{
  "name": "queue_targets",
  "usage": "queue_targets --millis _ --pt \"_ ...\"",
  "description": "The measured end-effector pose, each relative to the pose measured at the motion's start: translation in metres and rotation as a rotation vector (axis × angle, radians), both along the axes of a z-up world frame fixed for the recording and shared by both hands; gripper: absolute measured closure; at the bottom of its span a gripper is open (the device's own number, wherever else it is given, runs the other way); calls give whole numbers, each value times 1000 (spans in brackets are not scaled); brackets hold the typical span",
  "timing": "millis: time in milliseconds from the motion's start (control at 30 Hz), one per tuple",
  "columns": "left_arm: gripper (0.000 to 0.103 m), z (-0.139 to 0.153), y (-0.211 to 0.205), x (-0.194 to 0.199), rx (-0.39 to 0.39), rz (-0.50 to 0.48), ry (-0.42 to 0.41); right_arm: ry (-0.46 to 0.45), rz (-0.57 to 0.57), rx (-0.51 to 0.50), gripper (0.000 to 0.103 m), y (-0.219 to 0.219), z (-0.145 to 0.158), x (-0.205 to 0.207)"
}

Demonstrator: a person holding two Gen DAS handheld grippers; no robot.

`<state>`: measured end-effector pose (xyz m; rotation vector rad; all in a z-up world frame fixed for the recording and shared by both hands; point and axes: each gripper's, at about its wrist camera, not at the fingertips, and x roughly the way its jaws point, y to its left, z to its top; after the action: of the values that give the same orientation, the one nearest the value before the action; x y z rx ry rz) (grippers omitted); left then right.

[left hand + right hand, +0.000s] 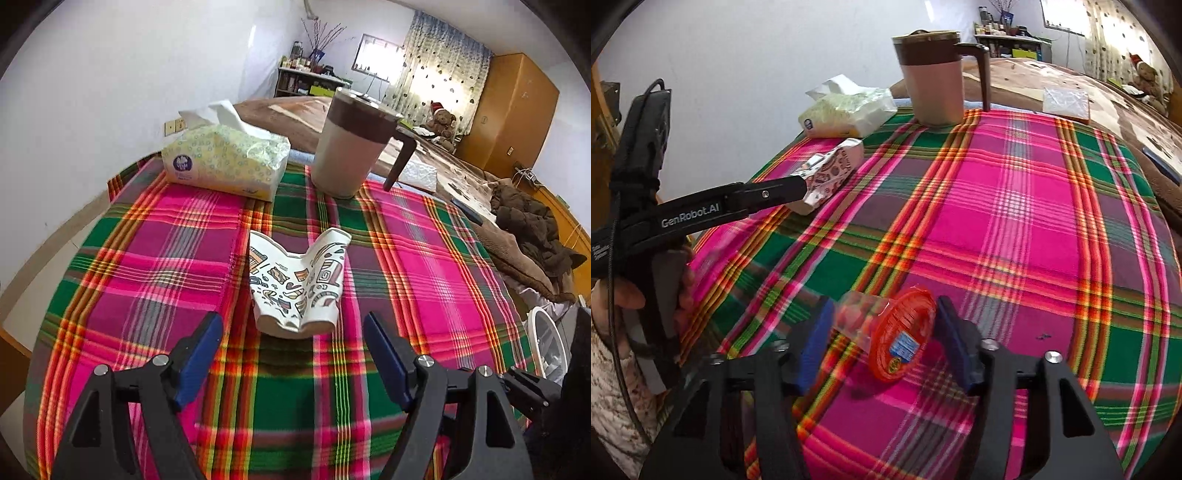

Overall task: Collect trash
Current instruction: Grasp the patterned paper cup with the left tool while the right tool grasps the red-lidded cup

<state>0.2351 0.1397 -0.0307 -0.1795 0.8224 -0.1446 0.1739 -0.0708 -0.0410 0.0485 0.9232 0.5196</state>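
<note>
Trash is bracketed on both sides: the crushed paper cup [297, 284] lies just ahead of the left gripper [293, 332], jaws wide for straddling, while the red-lidded plastic cup [886, 332] is held between the right gripper [884, 339] pads for removal.

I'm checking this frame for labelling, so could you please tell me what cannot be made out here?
- Right wrist view: whether the right tool grips the orange plastic cup; motion blur.
- Left wrist view: white round bin contents; cut by the edge.
- Right wrist view: cup's blue label text; too small.
</note>
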Motion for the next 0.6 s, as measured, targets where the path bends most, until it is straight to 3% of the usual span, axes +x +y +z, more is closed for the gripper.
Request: queue_targets --millis 333,433,600 --pt "23 -9 -1 22 5 1 36 -5 -20 2 48 -8 2 4" --pt "35 -12 -2 28 24 0 47 -1 -43 11 48 -16 3 8" --pt "44 -16 -8 31 35 -19 53 5 -71 21 48 -22 3 12"
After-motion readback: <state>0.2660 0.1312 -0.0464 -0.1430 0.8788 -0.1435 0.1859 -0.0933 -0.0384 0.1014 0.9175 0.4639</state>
